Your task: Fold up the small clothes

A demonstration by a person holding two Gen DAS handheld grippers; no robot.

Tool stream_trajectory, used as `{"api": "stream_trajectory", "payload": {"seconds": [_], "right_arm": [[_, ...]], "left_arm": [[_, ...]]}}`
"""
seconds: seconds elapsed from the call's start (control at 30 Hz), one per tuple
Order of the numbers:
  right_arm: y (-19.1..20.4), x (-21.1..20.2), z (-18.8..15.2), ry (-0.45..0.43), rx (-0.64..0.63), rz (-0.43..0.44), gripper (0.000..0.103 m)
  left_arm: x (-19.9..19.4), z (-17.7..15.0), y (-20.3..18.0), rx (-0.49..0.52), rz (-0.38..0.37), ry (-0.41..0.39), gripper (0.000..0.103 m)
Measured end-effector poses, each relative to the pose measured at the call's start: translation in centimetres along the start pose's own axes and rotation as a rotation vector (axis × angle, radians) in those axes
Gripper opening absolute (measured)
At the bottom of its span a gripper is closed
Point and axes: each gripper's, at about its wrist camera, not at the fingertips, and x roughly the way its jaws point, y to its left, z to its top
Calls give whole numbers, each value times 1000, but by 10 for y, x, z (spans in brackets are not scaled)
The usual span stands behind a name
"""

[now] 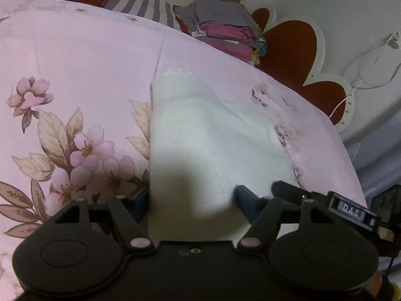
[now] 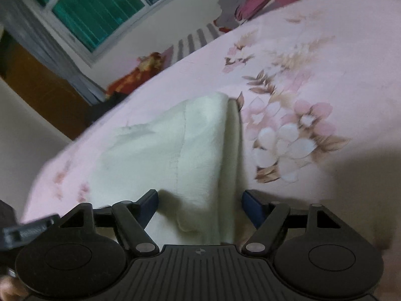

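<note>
A small white garment (image 1: 200, 130) lies folded on the pink floral bedsheet (image 1: 75, 62), with a straight folded edge on its left side. My left gripper (image 1: 192, 200) is open low over its near end, one blue-padded finger on each side of the cloth and neither pressing it. In the right wrist view the same white garment (image 2: 170, 150) shows a raised fold ridge running away from me. My right gripper (image 2: 200, 202) is open astride its near end, with the cloth lying loose between the fingers.
A stack of folded clothes (image 1: 225, 27) sits at the far edge of the bed, next to a striped pillow (image 1: 145, 5). A red heart-shaped headboard (image 1: 295, 50) and a white cable (image 1: 371, 67) are on the right. A window (image 2: 95, 7) is beyond the bed.
</note>
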Motion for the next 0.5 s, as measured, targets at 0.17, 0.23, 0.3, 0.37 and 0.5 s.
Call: {"api": "stream_trajectory", "payload": {"seconds": [0.17,0.23,0.3,0.37,0.5], "right_arm": [[1,6,-1,20,4,53,48],[3,8,-1,16,-11,52,43],[3,7,0,16,-6,54,35],[9,1,0,2,-17,45,32],[19,-10,-1,-23,-38,50,30]], "left_arm": [[0,2,1,-30,-21,-1,48],[-1,2,-2,-22,-16,-10,44],[-5,2,-9,6,7,-27,39],[-8,2,-17,30,26,-46,37],[-19,4,-22,38,20,-63,36]]}}
